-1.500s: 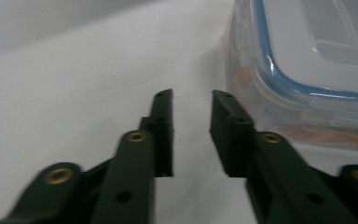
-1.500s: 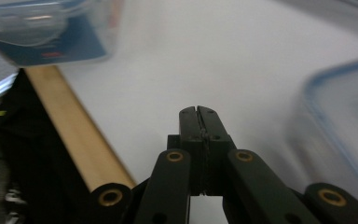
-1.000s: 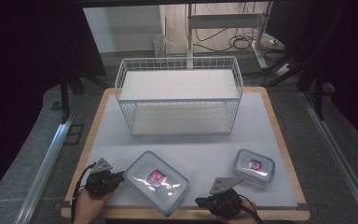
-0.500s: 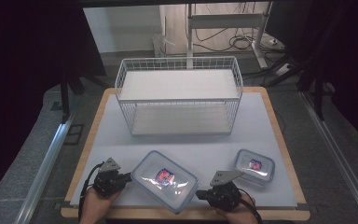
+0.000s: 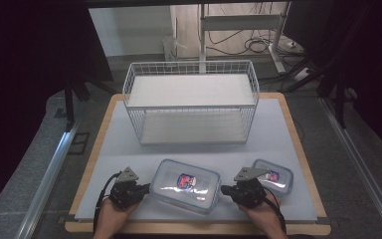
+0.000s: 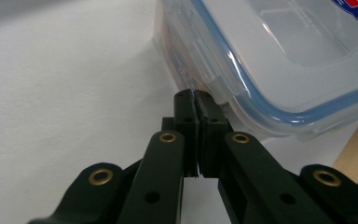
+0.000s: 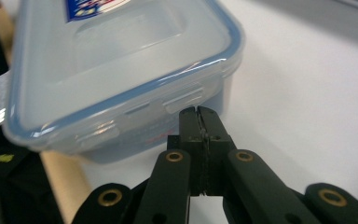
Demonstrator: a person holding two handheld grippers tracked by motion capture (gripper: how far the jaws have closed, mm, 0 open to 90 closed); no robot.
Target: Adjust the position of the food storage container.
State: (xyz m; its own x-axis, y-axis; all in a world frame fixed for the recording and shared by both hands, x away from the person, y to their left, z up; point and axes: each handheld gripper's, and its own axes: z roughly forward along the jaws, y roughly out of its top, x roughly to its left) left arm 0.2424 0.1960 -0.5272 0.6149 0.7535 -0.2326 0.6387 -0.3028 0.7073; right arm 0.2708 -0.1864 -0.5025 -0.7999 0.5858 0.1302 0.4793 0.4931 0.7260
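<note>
A large clear food container (image 5: 185,185) with a blue-rimmed lid and a red-and-blue label lies at the front middle of the white mat. My left gripper (image 5: 143,191) is at its left end, shut, with the tips touching the side wall under a lid latch (image 6: 205,70). My right gripper (image 5: 225,190) is at its right end, also shut. Its tips (image 7: 199,112) press just below a latch flap of the container (image 7: 121,60). Nothing sits between either pair of jaws. Whether the container (image 6: 284,56) is off the mat, I cannot tell.
A smaller container (image 5: 275,177) of the same kind lies just right of my right hand. A white wire basket (image 5: 191,99) with a shelf stands at the back of the mat (image 5: 194,152). The wooden table edge (image 5: 194,229) runs along the front.
Both grippers closed in on the large container's ends. The container shifted to the right and a little away from the front edge; the right gripper moved forward beside it.
</note>
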